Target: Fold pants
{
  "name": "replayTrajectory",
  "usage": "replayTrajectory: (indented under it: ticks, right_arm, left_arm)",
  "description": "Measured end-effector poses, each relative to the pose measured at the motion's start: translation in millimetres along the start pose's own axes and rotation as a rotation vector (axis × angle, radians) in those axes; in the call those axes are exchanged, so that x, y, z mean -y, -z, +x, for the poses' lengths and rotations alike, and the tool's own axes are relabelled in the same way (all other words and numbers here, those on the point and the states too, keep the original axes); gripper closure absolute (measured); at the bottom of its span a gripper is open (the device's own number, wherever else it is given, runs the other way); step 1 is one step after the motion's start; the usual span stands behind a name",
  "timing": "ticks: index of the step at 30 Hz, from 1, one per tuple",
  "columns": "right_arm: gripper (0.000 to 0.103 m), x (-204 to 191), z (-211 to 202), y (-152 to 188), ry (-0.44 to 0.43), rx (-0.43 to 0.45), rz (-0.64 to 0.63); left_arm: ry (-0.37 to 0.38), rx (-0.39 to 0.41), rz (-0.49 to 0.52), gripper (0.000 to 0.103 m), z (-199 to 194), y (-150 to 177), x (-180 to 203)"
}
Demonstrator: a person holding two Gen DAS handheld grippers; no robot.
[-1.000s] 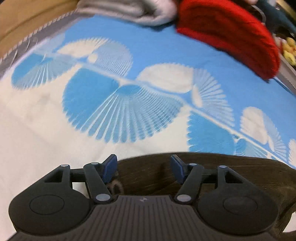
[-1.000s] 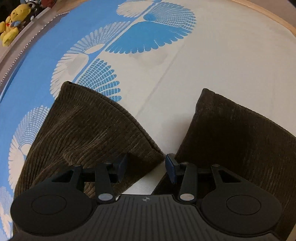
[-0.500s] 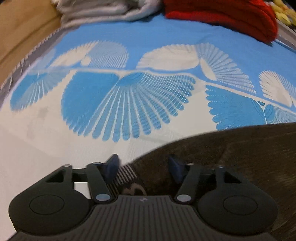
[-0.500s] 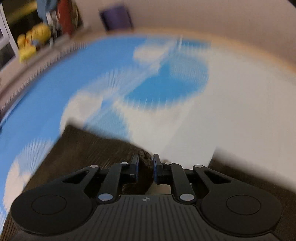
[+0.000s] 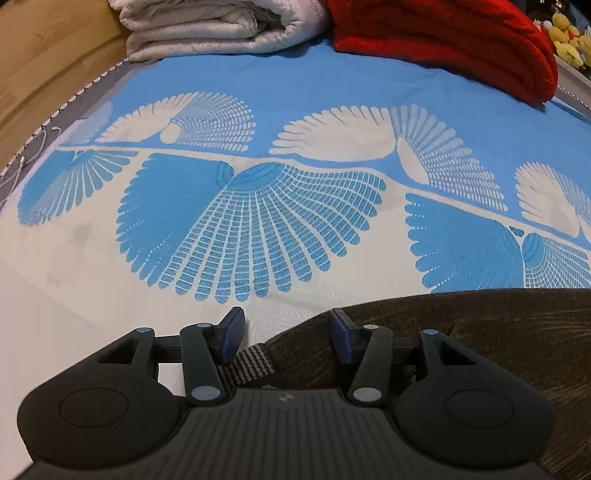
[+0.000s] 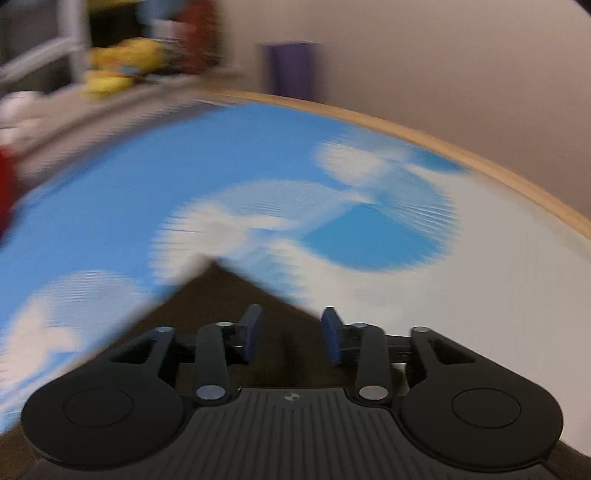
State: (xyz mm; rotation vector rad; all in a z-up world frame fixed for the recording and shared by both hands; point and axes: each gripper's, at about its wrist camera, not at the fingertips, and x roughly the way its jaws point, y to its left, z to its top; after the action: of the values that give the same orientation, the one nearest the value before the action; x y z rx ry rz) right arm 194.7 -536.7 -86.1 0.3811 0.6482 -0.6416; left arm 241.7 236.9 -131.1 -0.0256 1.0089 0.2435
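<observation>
The dark brown corduroy pants lie on the blue and white patterned bed sheet. In the left wrist view they fill the lower right, with a striped waistband end between the fingers. My left gripper is open over that waistband edge. In the blurred right wrist view a pointed corner of the pants lies in front of my right gripper, which is open above the fabric.
A folded grey-white blanket and a red blanket lie at the far end of the bed. Yellow plush toys sit on a ledge at far right. The wooden bed frame curves along the edge.
My right gripper shut on a pant leg edge half a second ago, then opened; its view swung up and blurred. My left gripper stayed open and shifted left along the waistband.
</observation>
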Motion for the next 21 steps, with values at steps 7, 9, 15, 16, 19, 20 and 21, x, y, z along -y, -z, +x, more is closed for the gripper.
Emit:
replayTrajectory:
  ticks: [7,9,15,16,19,20,21]
  right_arm:
    - [0.039,-85.7,23.8,12.1,-0.33,-0.198,0.059]
    - [0.037,-103.4,39.4,19.7,-0.312,-0.26,0.134]
    - [0.054,-145.2,62.3,38.9,-0.054,-0.272,0.054]
    - [0.084,-151.2,62.7,40.1,0.006,-0.246,0.018]
    - [0.098,-151.5,67.4,38.3,0.02,-0.194,0.023]
    - [0.098,-143.7,66.8,35.0,-0.002,-0.151,0.085]
    - [0.098,-132.0,64.3,29.5,-0.048,-0.078,0.179]
  left_arm:
    - [-0.002,-0.007,-0.014,0.047,-5.2,-3.4,2.8]
    - [-0.005,-0.011,-0.019,0.047,-6.9,-5.0,1.6]
    - [0.0,0.003,-0.028,0.046,-13.4,-8.9,-1.4]
    - [0.002,0.008,-0.02,0.046,-13.9,-9.1,-1.0]
    - [0.003,0.042,0.005,0.046,-16.8,-9.7,0.1]
    - [0.012,0.068,0.01,0.046,-19.8,-10.5,0.3]
    - [0.03,0.094,0.011,0.046,-23.5,-11.5,0.4]
